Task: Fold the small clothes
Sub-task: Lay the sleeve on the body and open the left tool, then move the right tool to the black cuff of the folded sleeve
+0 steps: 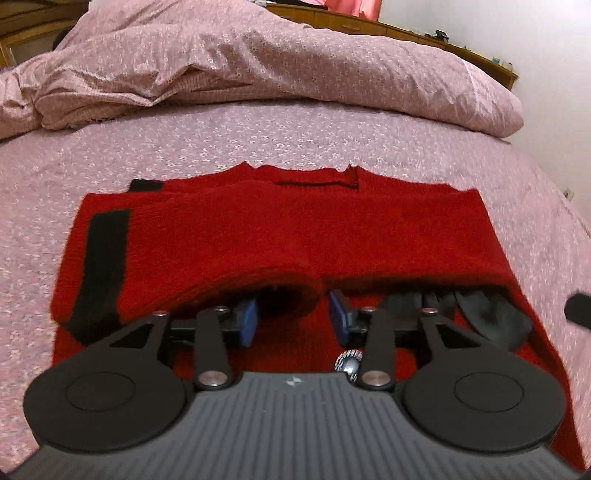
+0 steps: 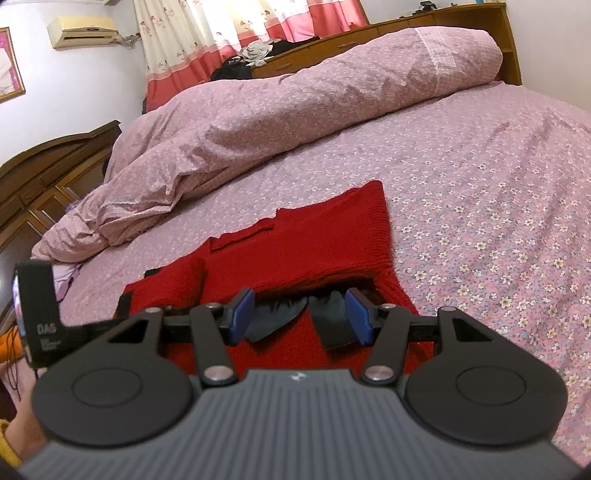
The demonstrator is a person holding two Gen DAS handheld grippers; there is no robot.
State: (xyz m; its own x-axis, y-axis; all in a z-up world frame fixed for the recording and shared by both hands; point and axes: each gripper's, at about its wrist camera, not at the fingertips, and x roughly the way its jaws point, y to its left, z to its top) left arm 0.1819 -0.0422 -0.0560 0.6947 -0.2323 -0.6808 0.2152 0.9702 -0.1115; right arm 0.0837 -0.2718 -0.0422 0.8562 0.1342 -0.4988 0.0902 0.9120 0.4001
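Note:
A small red knitted sweater [image 1: 280, 229] with black cuffs [image 1: 103, 258] lies partly folded on the bed, sleeves laid across the body. My left gripper [image 1: 293, 314] is open at the near edge of the folded layer, its blue pads [image 1: 247, 317] on either side of a rolled sleeve end. In the right wrist view the sweater [image 2: 303, 240] lies ahead. My right gripper [image 2: 301, 317] is open at its near edge, with a black patch [image 2: 328, 317] of the sweater between the blue pads [image 2: 360, 317]. Neither holds the cloth.
A bunched pink floral duvet [image 1: 258, 66] lies across the far side of the bed. The pink floral bedsheet [image 2: 480, 221] extends to the right. A wooden headboard shelf [image 2: 424, 22] and dark wooden cabinet [image 2: 44, 177] stand beyond. The left gripper's body [image 2: 37, 314] shows at left.

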